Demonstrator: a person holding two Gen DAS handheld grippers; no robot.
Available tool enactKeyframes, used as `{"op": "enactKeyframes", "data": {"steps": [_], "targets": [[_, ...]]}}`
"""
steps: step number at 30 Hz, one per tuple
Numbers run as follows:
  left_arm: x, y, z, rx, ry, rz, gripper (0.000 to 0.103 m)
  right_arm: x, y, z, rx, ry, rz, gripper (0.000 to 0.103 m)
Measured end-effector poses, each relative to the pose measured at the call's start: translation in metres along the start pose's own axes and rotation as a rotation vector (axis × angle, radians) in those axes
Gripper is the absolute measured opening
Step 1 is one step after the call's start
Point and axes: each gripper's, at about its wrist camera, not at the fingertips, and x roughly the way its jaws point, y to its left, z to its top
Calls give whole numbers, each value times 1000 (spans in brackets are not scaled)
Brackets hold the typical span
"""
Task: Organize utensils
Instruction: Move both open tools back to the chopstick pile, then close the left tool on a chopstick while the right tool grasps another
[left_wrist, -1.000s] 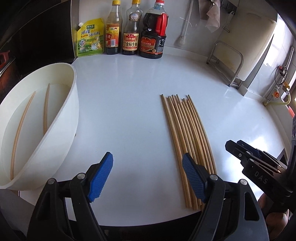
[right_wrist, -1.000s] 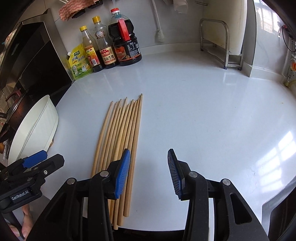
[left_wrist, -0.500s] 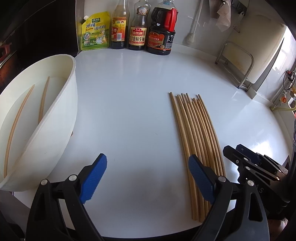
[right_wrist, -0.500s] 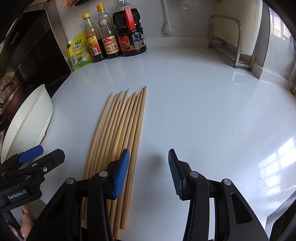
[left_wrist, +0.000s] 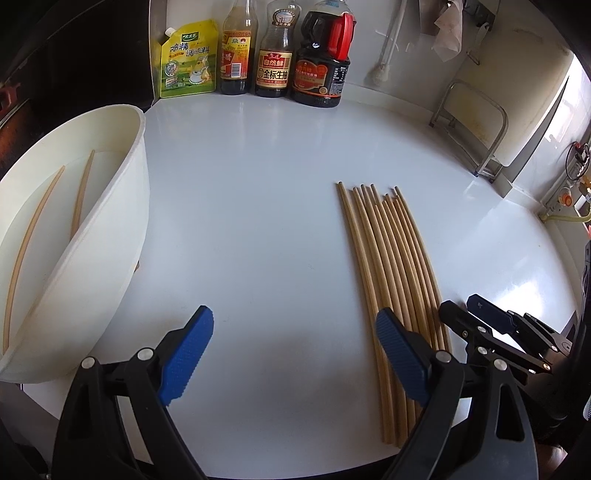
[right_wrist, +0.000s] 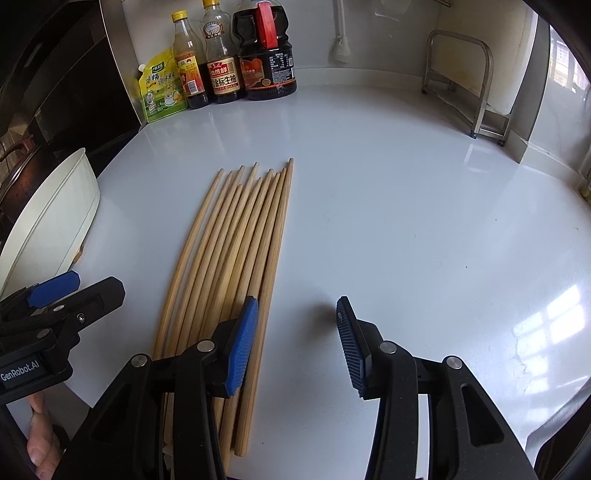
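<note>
Ten or so bare wooden chopsticks (right_wrist: 229, 266) lay side by side on the glossy white counter (right_wrist: 406, 221), tips toward the back wall. Behind the bundle, against that wall, stood a yellow-green seasoning pouch (left_wrist: 188, 61) and three sauce bottles (left_wrist: 273, 59); a metal rack (right_wrist: 476, 92) sat off to the bundle's right. Only the left wrist view looked into the white tub (left_wrist: 92, 236) left of the bundle, where two more chopsticks (left_wrist: 55, 229) rested inside. The left gripper (left_wrist: 291, 354) hung wide open over bare counter between tub and bundle, its right finger over the bundle's near ends. The right gripper (right_wrist: 295, 343) stood partly open and empty, its left pad above the bundle's right edge. Right of the bundle the counter was bare out to its rim.
</note>
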Motion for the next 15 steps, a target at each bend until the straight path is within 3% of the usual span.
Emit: {"op": "enactKeyframes", "data": {"steps": [15], "targets": [[12,-6,1,-20,33,-19,88,-4,-20,-1,26,-10,-25,42]]}}
